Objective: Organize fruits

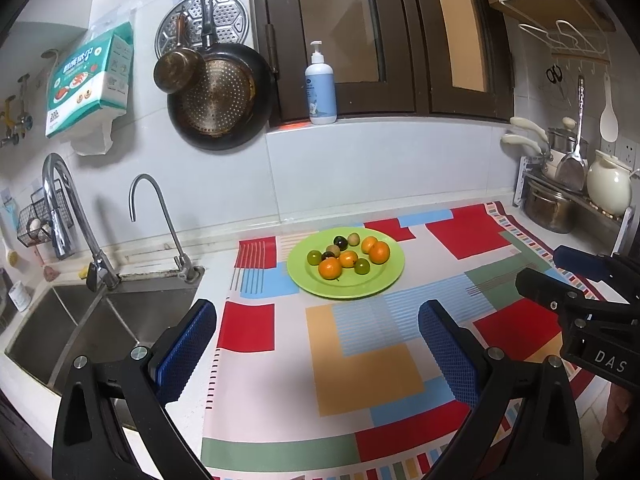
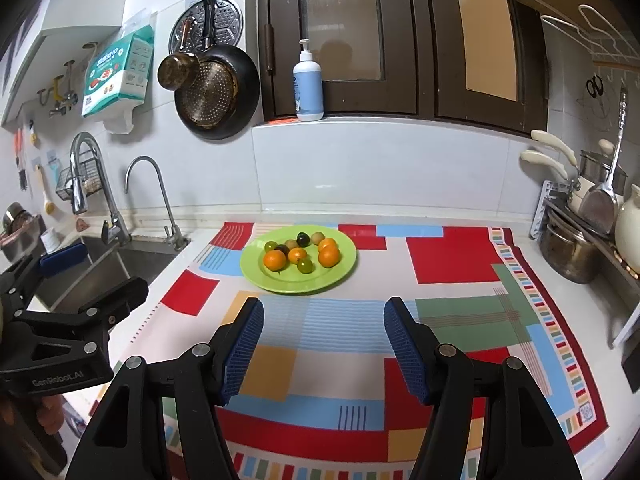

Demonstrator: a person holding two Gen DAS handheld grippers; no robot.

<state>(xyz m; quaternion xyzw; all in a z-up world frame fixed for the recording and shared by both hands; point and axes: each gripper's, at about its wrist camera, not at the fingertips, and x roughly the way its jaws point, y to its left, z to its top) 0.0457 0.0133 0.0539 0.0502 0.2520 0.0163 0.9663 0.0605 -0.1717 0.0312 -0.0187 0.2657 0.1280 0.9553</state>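
While tongs (image 2: 323,344) gape, "GenRobot.AI" on left tongs (image 2: 72,276), "DAS" opposite.

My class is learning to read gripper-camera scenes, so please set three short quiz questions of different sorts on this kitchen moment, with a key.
1. True or false: the right gripper holds an orange.
2. How many oranges lie on the plate?
3. What lies left of the mat? A stove, B sink, C fridge.

Key
1. False: both the right and the left gripper are open and hold nothing.
2. Four, for example this orange, among smaller green, tan and dark fruits.
3. B, the sink.
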